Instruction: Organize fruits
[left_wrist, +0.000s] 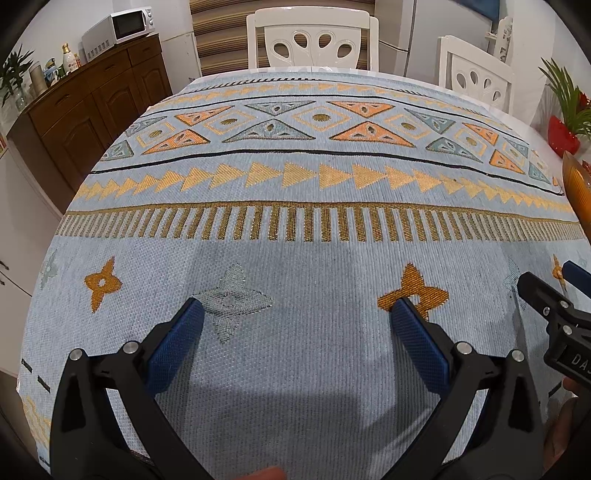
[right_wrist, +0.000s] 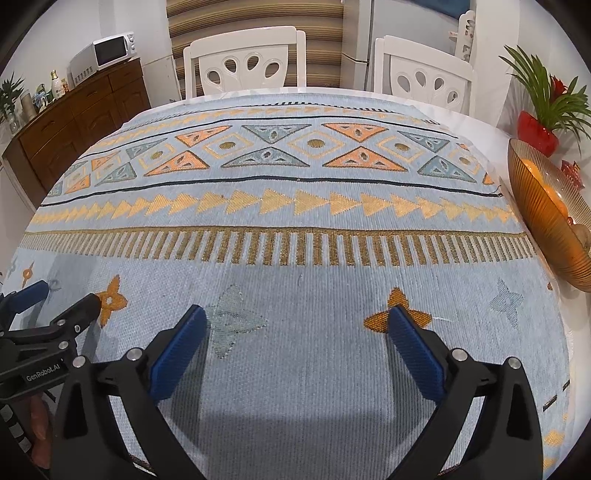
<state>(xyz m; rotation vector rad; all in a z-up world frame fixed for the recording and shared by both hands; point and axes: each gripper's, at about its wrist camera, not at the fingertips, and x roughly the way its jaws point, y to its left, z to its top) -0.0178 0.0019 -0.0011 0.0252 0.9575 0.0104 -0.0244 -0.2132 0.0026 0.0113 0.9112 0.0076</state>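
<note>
Both grippers, left (left_wrist: 295, 317) and right (right_wrist: 297, 321), hover side by side with jaws spread and nothing held, low over the cloth (right_wrist: 295, 258) left of the bowl (right_wrist: 543, 221). The fruit (right_wrist: 546, 194), oranges I think, sits in the bowl at the table's edge, with bare cloth between.

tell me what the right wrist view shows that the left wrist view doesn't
Only the right wrist view shows inside the amber ribbed bowl, with oranges in it, and the whole red-potted plant. Only the left wrist view shows the table's left edge. Both show the patterned tablecloth, white chairs, microwave, and the open, empty left gripper and right gripper.
</note>
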